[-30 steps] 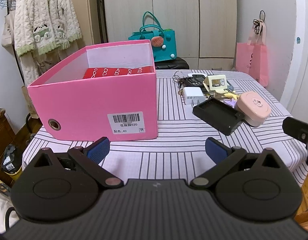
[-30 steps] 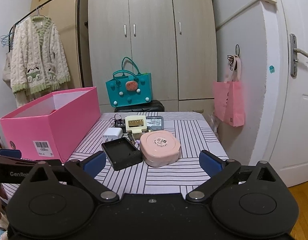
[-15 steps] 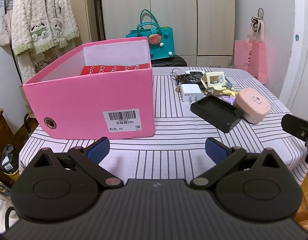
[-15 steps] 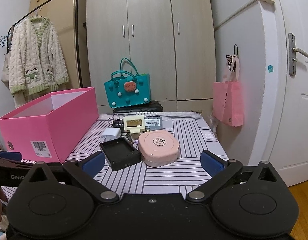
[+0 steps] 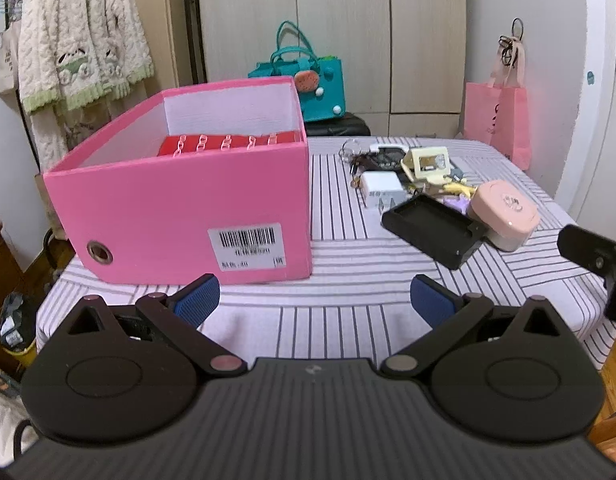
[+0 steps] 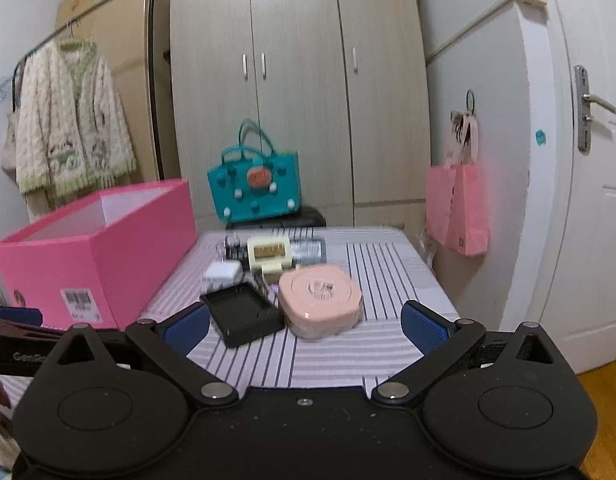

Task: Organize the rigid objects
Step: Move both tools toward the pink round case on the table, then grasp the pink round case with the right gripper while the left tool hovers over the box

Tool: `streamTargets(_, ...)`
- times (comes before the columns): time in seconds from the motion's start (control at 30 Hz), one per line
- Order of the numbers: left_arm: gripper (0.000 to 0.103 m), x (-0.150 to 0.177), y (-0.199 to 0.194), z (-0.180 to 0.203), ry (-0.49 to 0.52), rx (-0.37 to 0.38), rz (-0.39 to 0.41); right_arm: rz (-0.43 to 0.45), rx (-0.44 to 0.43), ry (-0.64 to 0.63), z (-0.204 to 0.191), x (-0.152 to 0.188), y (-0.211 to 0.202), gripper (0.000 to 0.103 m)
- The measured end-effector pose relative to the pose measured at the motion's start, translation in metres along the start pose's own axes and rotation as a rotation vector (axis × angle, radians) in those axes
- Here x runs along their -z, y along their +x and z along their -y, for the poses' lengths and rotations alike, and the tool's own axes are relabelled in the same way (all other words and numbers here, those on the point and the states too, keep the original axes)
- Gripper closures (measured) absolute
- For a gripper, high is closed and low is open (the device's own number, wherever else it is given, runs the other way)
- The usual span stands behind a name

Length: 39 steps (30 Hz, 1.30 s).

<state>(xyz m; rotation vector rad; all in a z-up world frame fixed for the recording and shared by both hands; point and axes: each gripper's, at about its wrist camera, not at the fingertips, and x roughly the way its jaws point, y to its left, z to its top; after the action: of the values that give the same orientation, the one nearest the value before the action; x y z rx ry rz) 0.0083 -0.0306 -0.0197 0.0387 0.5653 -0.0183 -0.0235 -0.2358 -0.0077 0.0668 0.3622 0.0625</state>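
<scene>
Both claws have crept closer to the bench since a second ago. Left claw is spread and empty, with the pink box at its 11 o'clock. Right claw is also spread and empty; the black tray and pink case lie just ahead at 12 o'clock, touching. The right claw looks nearer to them. The tray's long axis runs from 11 to 5 o'clock.
</scene>
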Motion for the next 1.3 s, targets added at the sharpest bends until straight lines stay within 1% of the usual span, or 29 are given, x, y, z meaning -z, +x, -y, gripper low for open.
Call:
streamTargets(0.07,0.000,-0.004,-0.004,-0.003,0.007,0.024,0.018,0.025,-0.011,-0.006,0.001,-0.001,0.000,0.000)
streamTargets(0.17,0.000,-0.012,-0.009,-0.008,0.019,0.089,0.023,-0.002,-0.025,-0.008,0.000,-0.006,0.007,0.000)
streamTargets(0.23,0.000,-0.017,-0.012,-0.010,0.016,0.103,0.025,-0.039,-0.031,-0.001,0.000,-0.009,0.013,0.000)
streamTargets(0.33,0.001,-0.024,-0.016,-0.014,0.027,0.098,0.034,-0.073,-0.048,0.023,0.002,-0.011,0.019,0.000)
streamTargets(0.43,0.002,-0.030,-0.017,-0.024,0.043,0.125,0.024,-0.117,-0.098,0.083,0.012,-0.007,0.032,0.000)
streamTargets(0.47,0.003,-0.032,-0.017,-0.028,0.058,0.133,0.020,-0.152,-0.107,0.110,0.017,-0.003,0.043,0.002)
streamTargets(0.5,0.003,-0.035,-0.017,-0.034,0.072,0.131,0.017,-0.197,-0.090,0.137,0.022,0.002,0.055,0.002)
streamTargets(0.57,0.004,-0.044,-0.020,-0.050,0.070,0.105,0.033,-0.235,-0.067,0.166,0.027,0.007,0.068,0.006)
streamTargets(0.73,0.004,-0.074,-0.023,-0.088,0.059,0.062,0.052,-0.244,-0.074,0.158,0.030,0.004,0.086,0.006)
streamTargets(0.8,0.003,-0.088,-0.019,-0.102,0.037,0.051,0.044,-0.243,-0.080,0.143,0.029,0.000,0.095,0.006)
streamTargets(0.87,0.003,-0.103,-0.010,-0.117,-0.007,0.031,0.028,-0.243,-0.079,0.152,0.031,-0.003,0.103,0.007)
streamTargets(0.93,0.003,-0.115,-0.002,-0.134,-0.038,-0.033,0.042,-0.249,-0.077,0.176,0.034,-0.006,0.112,0.007)
streamTargets(1.0,0.003,-0.126,0.006,-0.145,-0.030,-0.098,0.050,-0.255,-0.069,0.197,0.035,-0.007,0.119,0.007)
streamTargets(1.03,0.003,-0.131,0.011,-0.149,-0.014,-0.123,0.046,-0.257,-0.069,0.201,0.035,-0.008,0.123,0.011)
streamTargets(1.07,0.004,-0.136,0.017,-0.152,0.004,-0.148,0.029,-0.265,-0.069,0.197,0.035,-0.008,0.126,0.017)
streamTargets(1.13,0.007,-0.146,0.032,-0.159,0.047,-0.169,-0.017,-0.276,-0.045,0.176,0.032,-0.011,0.130,0.022)
streamTargets(1.2,0.022,-0.155,0.048,-0.166,0.064,-0.163,-0.070,-0.282,-0.034,0.168,0.031,-0.014,0.133,0.024)
streamTargets(1.27,0.032,-0.164,0.067,-0.174,0.076,-0.136,-0.146,-0.290,-0.029,0.168,0.031,-0.016,0.133,0.024)
streamTargets(1.3,0.032,-0.166,0.074,-0.179,0.078,-0.121,-0.172,-0.292,-0.025,0.168,0.031,-0.017,0.134,0.023)
